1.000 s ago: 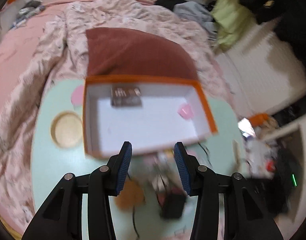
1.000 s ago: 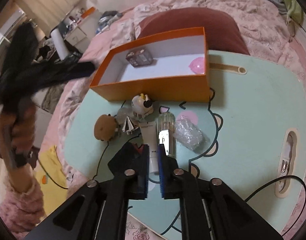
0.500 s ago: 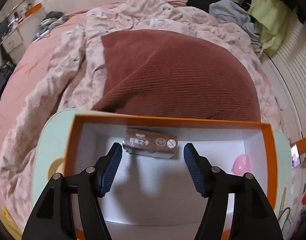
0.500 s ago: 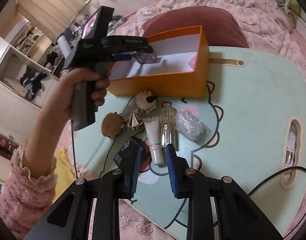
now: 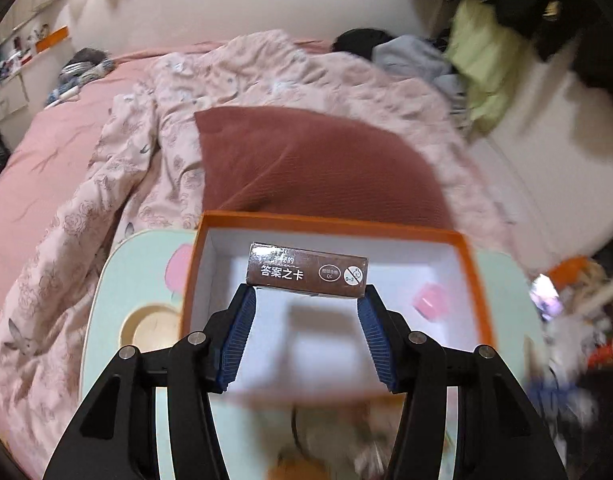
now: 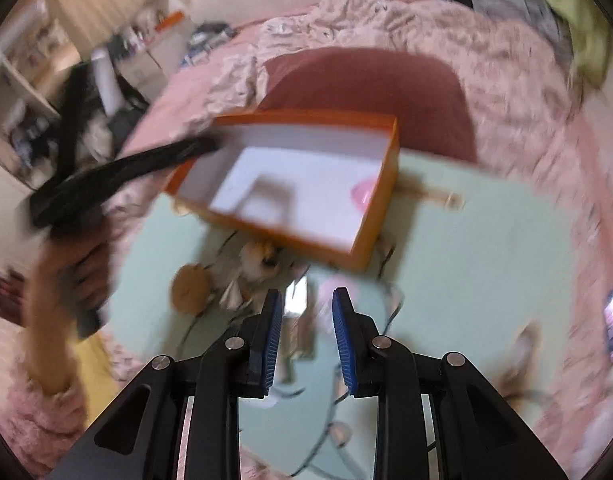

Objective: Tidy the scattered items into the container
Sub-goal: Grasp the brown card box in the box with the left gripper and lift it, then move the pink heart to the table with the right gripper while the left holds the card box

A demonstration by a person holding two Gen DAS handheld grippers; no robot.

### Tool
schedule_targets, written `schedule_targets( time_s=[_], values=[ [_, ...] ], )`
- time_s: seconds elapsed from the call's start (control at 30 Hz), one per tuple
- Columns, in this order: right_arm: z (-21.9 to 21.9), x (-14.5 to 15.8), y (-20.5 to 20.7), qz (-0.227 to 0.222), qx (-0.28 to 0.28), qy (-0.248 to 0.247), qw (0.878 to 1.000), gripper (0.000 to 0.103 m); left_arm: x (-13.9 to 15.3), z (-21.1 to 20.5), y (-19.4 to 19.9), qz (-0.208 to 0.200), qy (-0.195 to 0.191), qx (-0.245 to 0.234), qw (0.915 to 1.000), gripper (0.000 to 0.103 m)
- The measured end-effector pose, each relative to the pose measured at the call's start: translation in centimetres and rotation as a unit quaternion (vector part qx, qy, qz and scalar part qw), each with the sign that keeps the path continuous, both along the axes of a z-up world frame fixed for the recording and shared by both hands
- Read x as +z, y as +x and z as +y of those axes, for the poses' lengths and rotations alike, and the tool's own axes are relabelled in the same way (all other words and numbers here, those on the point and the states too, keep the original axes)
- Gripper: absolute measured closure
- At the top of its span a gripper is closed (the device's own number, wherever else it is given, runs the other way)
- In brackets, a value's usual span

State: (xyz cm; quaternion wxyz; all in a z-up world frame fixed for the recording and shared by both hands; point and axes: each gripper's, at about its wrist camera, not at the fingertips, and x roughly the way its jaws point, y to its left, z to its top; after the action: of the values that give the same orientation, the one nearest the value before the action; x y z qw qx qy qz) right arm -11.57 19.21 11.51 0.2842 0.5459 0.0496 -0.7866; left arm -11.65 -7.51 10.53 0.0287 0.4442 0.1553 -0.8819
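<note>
Our left gripper (image 5: 306, 300), jaws closing, pinches the glossy brown rectangular card box (image 5: 307, 275) at its ends above the orange cardboard container (image 5: 480, 292). Our right gripper (image 6: 307, 308) hangs spread and empty over blurred scattered items (image 6: 242, 276).

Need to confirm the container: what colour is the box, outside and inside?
Orange outside and rim, white inside: the box shows best in the left wrist view.
</note>
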Motion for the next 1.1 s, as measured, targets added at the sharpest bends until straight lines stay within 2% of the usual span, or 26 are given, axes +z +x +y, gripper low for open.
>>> schedule_targets(
  time_s=[0.1,0.2,0.27,0.37,0.53,0.6,0.67,0.73,0.83,0.97,1.1],
  values=[
    [-3.2,0.8,-2.9,0.013,0.037,0.088,0.995,0.078,0.7,0.2,4.4,-0.001,0.006,-0.032,0.9995,0.049],
    [-6.7,-0.2,-5.6,-0.011,0.076,0.154,0.985,0.078,-0.2,0.6,8.3,-0.020,0.011,-0.061,0.9979,0.049],
    [-8.3,-1.5,-7.2,-0.039,0.084,0.179,0.979,0.081,-1.0,0.6,10.3,-0.021,0.016,-0.065,0.9975,0.049],
    [-9.9,-4.4,-9.3,-0.080,0.072,0.226,0.968,0.087,-1.9,0.1,12.2,-0.014,0.009,-0.050,0.9986,0.049],
    [-11.6,-8.2,-11.2,-0.090,0.033,0.322,0.942,0.087,-3.2,-0.3,12.3,-0.011,0.027,-0.044,0.9986,0.049],
    [-12.0,-9.1,-11.8,-0.089,0.017,0.358,0.929,0.084,-3.5,-0.5,12.1,-0.012,0.033,-0.041,0.9985,0.048],
    [-12.0,-10.0,-12.4,-0.093,-0.001,0.389,0.917,0.074,-3.4,-0.5,12.3,-0.007,0.039,-0.043,0.9983,0.048],
    [-11.8,-10.8,-12.9,-0.111,-0.015,0.391,0.913,0.072,-3.1,-0.2,12.7,0.000,0.042,-0.048,0.9980,0.048],
    [-11.2,-11.2,-13.3,-0.126,-0.036,0.382,0.915,0.071,-2.6,-0.2,13.2,0.010,0.043,-0.053,0.9976,0.048],
    [-10.4,-10.5,-13.7,-0.125,-0.050,0.340,0.931,0.073,-2.3,-0.5,13.6,0.019,0.052,-0.055,0.9970,0.049],
    [-10.2,-10.2,-13.2,-0.105,-0.033,0.330,0.937,0.075,-2.6,-1.1,13.7,0.016,0.063,-0.049,0.9967,0.049]
  ],
)
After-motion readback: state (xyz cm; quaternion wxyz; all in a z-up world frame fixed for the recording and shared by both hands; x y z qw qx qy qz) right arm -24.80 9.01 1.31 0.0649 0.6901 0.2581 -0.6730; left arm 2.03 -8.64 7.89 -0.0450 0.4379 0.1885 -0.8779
